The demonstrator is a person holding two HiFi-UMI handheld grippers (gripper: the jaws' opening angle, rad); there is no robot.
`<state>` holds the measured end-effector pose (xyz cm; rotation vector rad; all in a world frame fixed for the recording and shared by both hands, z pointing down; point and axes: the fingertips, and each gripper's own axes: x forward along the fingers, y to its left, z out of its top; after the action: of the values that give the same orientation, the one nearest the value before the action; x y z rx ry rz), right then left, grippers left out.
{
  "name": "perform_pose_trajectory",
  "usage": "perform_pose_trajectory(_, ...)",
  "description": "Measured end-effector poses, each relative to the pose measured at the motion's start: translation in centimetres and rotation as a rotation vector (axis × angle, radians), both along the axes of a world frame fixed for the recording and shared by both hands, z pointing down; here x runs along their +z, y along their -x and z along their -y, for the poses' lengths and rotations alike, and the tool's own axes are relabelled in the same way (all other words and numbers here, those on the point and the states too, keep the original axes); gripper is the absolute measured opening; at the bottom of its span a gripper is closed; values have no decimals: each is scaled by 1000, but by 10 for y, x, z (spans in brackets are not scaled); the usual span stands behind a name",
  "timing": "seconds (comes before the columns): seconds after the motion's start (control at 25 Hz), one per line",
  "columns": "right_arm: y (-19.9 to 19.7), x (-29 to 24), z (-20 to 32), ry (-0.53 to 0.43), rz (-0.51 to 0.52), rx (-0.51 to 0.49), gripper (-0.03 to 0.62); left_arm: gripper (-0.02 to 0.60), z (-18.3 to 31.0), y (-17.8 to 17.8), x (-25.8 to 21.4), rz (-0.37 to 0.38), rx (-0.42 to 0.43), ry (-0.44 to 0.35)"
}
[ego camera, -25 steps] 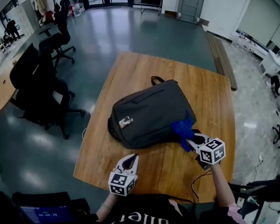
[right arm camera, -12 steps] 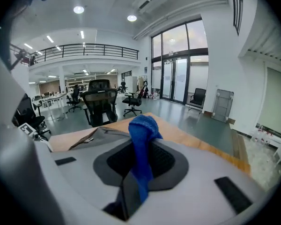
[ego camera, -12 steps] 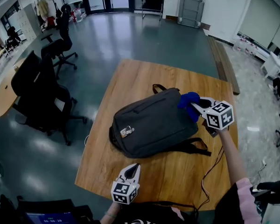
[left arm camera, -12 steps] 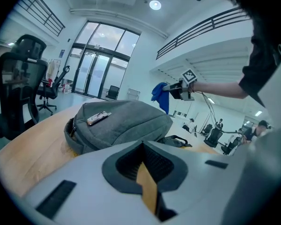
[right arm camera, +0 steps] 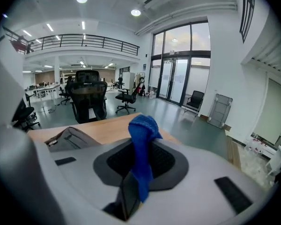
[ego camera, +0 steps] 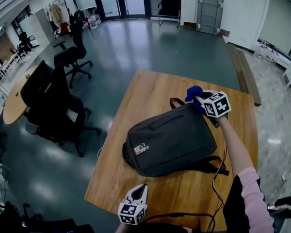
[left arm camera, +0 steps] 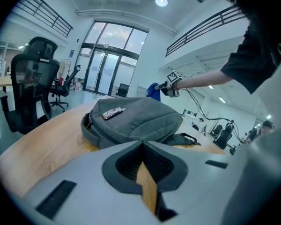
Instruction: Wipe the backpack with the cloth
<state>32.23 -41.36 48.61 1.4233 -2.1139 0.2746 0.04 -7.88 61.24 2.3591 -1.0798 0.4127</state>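
A dark grey backpack (ego camera: 172, 139) lies flat on the wooden table (ego camera: 150, 89), with a small metal tag (ego camera: 141, 149) near its front end; it also fills the middle of the left gripper view (left arm camera: 136, 118). My right gripper (ego camera: 198, 98) is held over the backpack's far top corner, shut on a blue cloth (ego camera: 194, 94) that sticks up between its jaws (right arm camera: 141, 149). My left gripper (ego camera: 140, 192) rests at the table's near edge, shut with nothing in it, pointing at the backpack.
Black office chairs (ego camera: 51, 98) stand on the floor to the left of the table. A thin cable (ego camera: 218, 178) trails across the table's right side near the backpack straps (ego camera: 214, 165). A round table (ego camera: 17, 98) sits further left.
My right gripper carried the blue cloth from the backpack's near right edge along its right side to the far top corner. The left gripper stayed at the table's near edge.
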Motion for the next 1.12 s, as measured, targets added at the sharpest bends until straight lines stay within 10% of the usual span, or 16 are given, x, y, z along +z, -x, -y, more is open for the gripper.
perform_pose_trajectory(0.72,-38,55,-216,83,224,121,66,0,-2,-4,-11,2,43,-44)
perform_pose_trajectory(1.12,13,67,-330,63,361,221,66,0,-10,7,-33,-16,87,-102)
